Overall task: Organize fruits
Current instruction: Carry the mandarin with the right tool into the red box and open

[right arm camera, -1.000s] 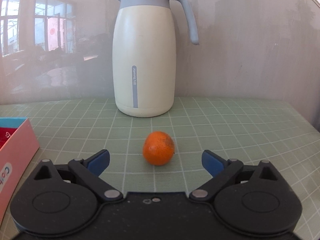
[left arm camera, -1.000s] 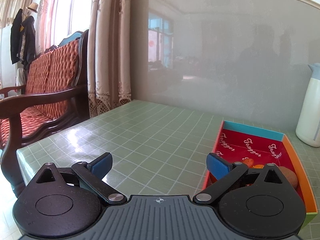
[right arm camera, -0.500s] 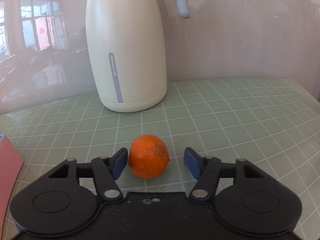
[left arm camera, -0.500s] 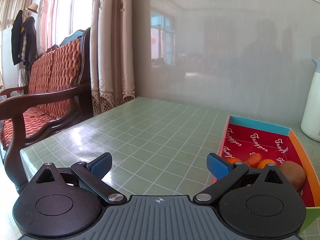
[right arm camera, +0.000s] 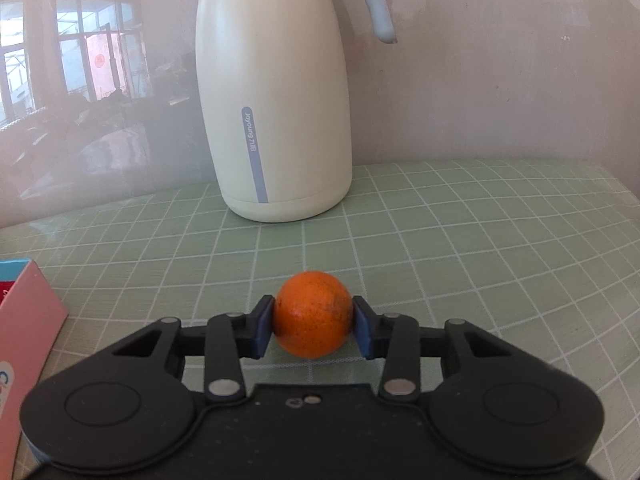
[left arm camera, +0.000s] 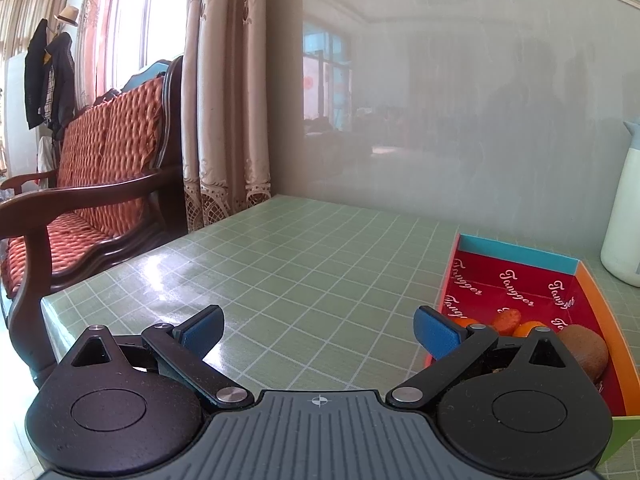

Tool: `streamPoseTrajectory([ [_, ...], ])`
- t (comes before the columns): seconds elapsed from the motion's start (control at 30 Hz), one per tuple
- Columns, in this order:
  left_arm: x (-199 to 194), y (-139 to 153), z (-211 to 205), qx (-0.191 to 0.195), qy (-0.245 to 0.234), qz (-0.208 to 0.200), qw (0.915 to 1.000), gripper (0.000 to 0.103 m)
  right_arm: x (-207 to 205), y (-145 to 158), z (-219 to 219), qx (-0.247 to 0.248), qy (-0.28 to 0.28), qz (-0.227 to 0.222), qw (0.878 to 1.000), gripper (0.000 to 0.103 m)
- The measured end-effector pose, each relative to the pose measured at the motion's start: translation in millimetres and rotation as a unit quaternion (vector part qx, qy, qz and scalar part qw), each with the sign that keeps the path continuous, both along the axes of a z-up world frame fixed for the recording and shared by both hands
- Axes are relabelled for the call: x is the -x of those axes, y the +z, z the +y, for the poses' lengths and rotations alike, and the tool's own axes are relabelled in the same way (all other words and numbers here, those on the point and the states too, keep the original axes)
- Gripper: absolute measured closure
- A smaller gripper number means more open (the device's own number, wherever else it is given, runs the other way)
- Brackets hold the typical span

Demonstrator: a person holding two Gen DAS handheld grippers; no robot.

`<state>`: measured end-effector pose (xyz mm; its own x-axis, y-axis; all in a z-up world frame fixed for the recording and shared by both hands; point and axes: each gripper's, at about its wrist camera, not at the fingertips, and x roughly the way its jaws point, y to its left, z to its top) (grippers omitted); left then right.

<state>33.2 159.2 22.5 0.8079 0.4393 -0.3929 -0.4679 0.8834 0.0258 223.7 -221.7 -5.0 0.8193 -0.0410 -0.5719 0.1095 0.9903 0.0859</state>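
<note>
- A living room: a desk (left arm camera: 280, 264) under a green checked cloth stands against a glossy grey wall, with a curtain (left arm camera: 224, 92) and a wooden sofa (left arm camera: 92, 184) off to one side.
- A cream jug (right arm camera: 276, 112) stands upright at the back of the desk, near the wall.
- A shallow box (left arm camera: 592, 292) with a red floor lies on the desk beside the jug; the left view shows it holding fruit at its near end: a brown kiwi (left arm camera: 584, 348), a reddish piece (left arm camera: 507, 317) and at least two orange pieces partly hidden behind the tool, so the count is uncertain.
- That part of the sorting looks done.
- The right tongs (right arm camera: 313, 326) have just been closing and are now clamped on an orange (right arm camera: 313, 314), one blue pad on each side of it.
- The orange sits low over the cloth in front of the jug; whether it has left the desk I cannot tell.
- The left tongs (left arm camera: 318, 330) stand wide apart with nothing between them, over bare cloth just beside the box.
- Left to do, as I judge it: carry the orange across to the box, whose pink corner shows at the left edge of the right view, and set it among the others.
- No other loose fruit shows on the desk, so this may be the last piece.
</note>
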Motion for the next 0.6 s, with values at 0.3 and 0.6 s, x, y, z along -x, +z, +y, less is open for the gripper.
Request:
streamPoseTrajectory([
  [0.3, 4.4, 2.3, -0.5, -0.002, -0.002, -0.007, 1.0, 0.003, 23.1, 26.0, 17.6, -0.019, 0.045, -0.031, 0.998, 0.063],
  [0.6, 13.4, 5.4, 12.7, 0.005, 0.009, -0.009, 0.9999, 0.003, 54.8, 56.2, 97.5, -0.019, 0.17, -0.072, 0.983, 0.063],
])
